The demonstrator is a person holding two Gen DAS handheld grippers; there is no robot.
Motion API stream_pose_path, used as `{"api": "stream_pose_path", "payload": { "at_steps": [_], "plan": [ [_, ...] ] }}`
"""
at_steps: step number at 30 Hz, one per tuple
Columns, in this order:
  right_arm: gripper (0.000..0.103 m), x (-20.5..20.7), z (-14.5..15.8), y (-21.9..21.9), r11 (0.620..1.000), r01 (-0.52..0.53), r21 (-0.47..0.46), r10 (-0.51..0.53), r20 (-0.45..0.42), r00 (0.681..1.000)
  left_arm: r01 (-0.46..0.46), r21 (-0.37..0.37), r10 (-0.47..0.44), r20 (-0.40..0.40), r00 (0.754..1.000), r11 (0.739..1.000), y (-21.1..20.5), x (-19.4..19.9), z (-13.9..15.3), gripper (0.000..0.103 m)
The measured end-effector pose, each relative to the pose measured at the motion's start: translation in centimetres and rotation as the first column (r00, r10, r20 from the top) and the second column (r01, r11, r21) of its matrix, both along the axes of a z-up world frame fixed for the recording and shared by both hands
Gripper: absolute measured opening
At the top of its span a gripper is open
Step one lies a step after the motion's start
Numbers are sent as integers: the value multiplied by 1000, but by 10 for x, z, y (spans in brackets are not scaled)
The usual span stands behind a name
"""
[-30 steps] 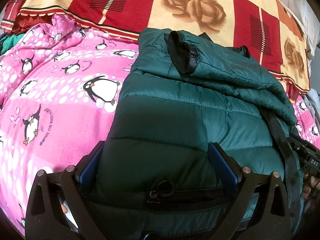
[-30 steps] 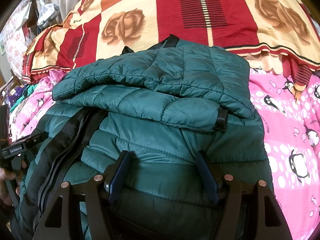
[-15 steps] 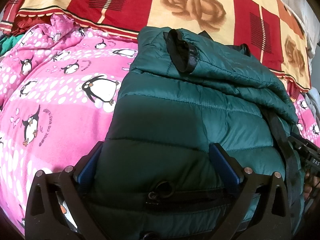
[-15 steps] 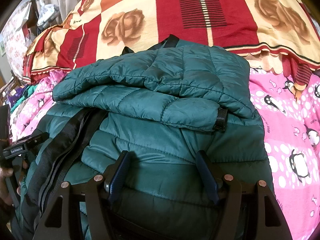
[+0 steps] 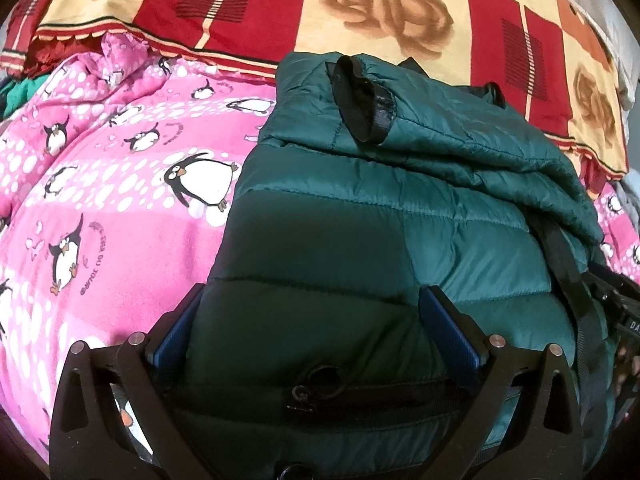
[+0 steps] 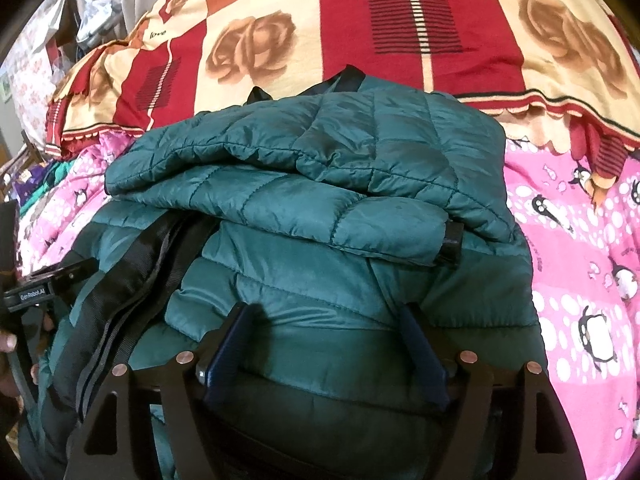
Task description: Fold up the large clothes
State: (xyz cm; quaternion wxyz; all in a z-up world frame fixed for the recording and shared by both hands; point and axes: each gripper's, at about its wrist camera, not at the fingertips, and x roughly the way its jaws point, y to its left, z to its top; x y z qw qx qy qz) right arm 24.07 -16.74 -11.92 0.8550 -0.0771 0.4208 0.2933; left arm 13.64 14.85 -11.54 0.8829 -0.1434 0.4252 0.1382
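A dark green quilted jacket [image 5: 400, 220] lies folded on the bed, its sleeves laid across its top and a black cuff [image 5: 360, 96] showing. My left gripper [image 5: 312, 304] stands wide over the near hem. The puffy fabric and a zipper pull [image 5: 320, 384] lie between its blue pads, which do not clamp them. In the right wrist view the jacket [image 6: 320, 168] fills the middle and its black zipper band [image 6: 132, 272] runs down the left. My right gripper [image 6: 324, 320] straddles the near hem, its jaws opening with fabric between them.
A pink penguin blanket [image 5: 100, 220] lies under the jacket and reaches out on both sides [image 6: 580, 260]. A red and cream rose blanket [image 5: 360, 8] covers the far part of the bed. A person's hand [image 6: 8, 340] shows at the left edge of the right wrist view.
The right gripper's jaws have spread slightly around the hem. The jacket and the left gripper have not moved.
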Motion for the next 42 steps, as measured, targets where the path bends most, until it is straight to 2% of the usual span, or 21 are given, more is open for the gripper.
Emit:
{"api": "stream_pose_path", "payload": {
  "at_steps": [9,27,42],
  "plan": [
    [75,-4,1,1,1000,5,-27,-4,29,1000,2,-23,-1,11,1000,1000,4,-2,0,103],
    [78,-6,1,-1,999,17,-31,-15,42,999,-2,7,2,13,1000,1000,-2,-4,1,103],
    [79,-3,-1,-5,1000,16,-1,-16,10,1000,-2,-13,2,21,1000,1000,1,-5,2,103]
  ]
}}
